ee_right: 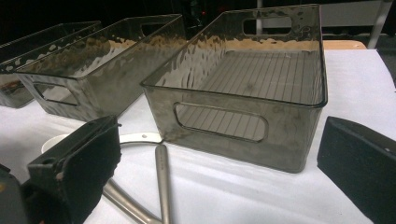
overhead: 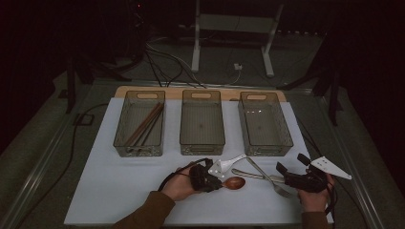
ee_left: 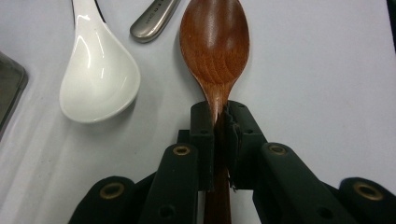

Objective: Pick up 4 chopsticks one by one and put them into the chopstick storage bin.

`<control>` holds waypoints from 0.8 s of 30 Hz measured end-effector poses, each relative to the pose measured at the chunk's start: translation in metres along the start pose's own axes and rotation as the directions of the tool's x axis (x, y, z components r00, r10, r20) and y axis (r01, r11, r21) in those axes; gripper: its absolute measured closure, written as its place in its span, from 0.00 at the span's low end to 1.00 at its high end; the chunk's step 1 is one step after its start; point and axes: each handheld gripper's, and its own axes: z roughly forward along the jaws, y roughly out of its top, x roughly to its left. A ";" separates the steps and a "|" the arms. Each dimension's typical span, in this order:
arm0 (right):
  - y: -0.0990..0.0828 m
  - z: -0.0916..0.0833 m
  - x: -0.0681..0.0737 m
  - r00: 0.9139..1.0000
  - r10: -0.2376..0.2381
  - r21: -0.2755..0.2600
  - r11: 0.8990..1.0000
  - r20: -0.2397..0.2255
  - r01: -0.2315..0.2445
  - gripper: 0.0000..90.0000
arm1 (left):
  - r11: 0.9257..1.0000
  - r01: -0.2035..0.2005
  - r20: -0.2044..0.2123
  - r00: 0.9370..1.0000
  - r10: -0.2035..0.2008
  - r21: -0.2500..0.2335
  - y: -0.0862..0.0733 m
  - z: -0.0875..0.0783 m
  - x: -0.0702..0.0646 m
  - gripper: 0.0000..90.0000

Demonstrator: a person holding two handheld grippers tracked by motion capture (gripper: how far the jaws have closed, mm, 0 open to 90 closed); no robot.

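Note:
A brown wooden spoon (ee_left: 215, 46) lies on the white mat with its bowl pointing away from my left gripper (ee_left: 223, 116), which is shut on the spoon's neck. From above, that spoon (overhead: 235, 183) sits near the mat's front edge, just right of the left gripper (overhead: 217, 183). A white ceramic spoon (ee_left: 98, 79) lies beside it, with a metal handle (ee_left: 152, 21) just beyond. My right gripper (overhead: 292, 163) stands open at the front right, nothing between its pads (ee_right: 88, 163). Metal cutlery (overhead: 267, 177) lies crossed between the two grippers.
Three smoky clear bins stand in a row at the back of the mat: the left one (overhead: 138, 150) holds brown chopsticks (overhead: 145, 125), while the middle (overhead: 202, 149) and right (overhead: 267, 149) hold nothing. The right bin (ee_right: 243, 126) is close ahead of the right gripper.

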 end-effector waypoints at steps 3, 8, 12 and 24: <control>0.000 0.000 0.000 1.000 -0.001 0.000 1.000 0.000 0.001 0.00 | 1.000 0.016 0.003 1.000 -0.016 -0.022 0.000 -0.002 0.001 0.93; 0.000 0.001 0.001 1.000 -0.002 0.003 1.000 0.000 0.002 0.00 | 1.000 0.013 -0.012 1.000 -0.013 -0.004 0.000 0.002 0.001 0.93; 0.000 0.001 0.001 1.000 -0.002 0.003 1.000 0.000 0.002 0.00 | 1.000 0.010 -0.021 1.000 -0.010 -0.007 0.001 0.005 0.000 0.91; 0.000 0.001 0.002 1.000 -0.004 0.006 1.000 -0.002 0.004 0.00 | 1.000 -0.024 -0.058 0.998 0.024 -0.002 0.001 0.006 -0.005 0.93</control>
